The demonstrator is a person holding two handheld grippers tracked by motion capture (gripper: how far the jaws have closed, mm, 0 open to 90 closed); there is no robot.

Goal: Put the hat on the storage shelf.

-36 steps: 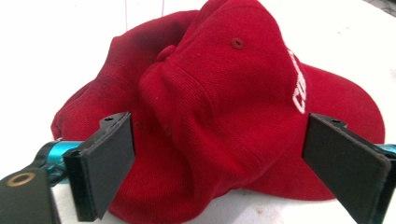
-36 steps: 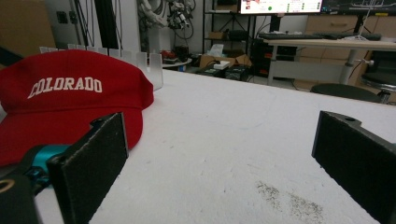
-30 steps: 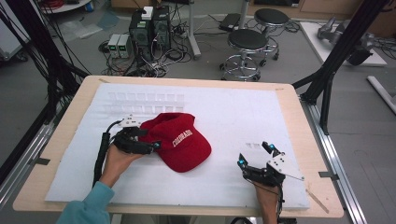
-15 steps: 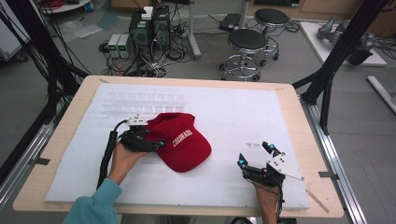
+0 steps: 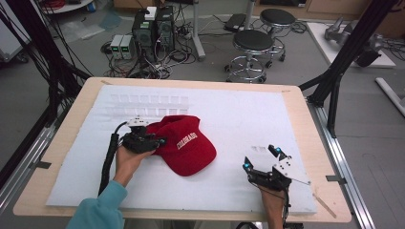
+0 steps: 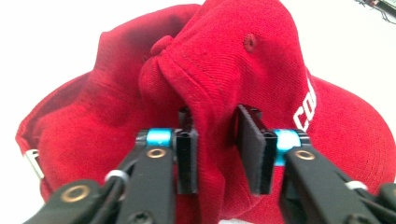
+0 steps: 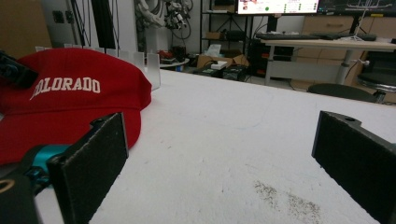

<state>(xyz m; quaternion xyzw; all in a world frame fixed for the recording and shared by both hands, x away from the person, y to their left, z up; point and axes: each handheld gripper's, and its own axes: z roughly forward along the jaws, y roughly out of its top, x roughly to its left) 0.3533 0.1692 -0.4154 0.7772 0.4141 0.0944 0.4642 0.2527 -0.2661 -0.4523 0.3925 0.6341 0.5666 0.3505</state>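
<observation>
A red cap (image 5: 188, 145) with white "COLORADO" lettering lies left of centre on the white mat (image 5: 239, 114), brim toward the near right. My left gripper (image 5: 160, 141) is at the cap's left side. In the left gripper view its jaws (image 6: 215, 147) pinch a raised fold of the cap's crown (image 6: 219, 70), and a metal strap buckle (image 6: 32, 163) shows at the lower left. My right gripper (image 5: 260, 158) rests near the mat's front right, open, apart from the cap. In the right gripper view its wide-open jaws (image 7: 224, 158) hold nothing, with the cap (image 7: 70, 93) to the left.
A row of clear plastic dividers (image 5: 148, 100) stands at the mat's back left. The wooden table edge (image 5: 315, 143) frames the mat. Beyond the table stand two stools (image 5: 253, 43), computer boxes (image 5: 153, 28) and black frame posts (image 5: 344, 57).
My left gripper has slid right into the cap's left side and closed on its crown, bunching the fabric. The right gripper has stayed in place.
</observation>
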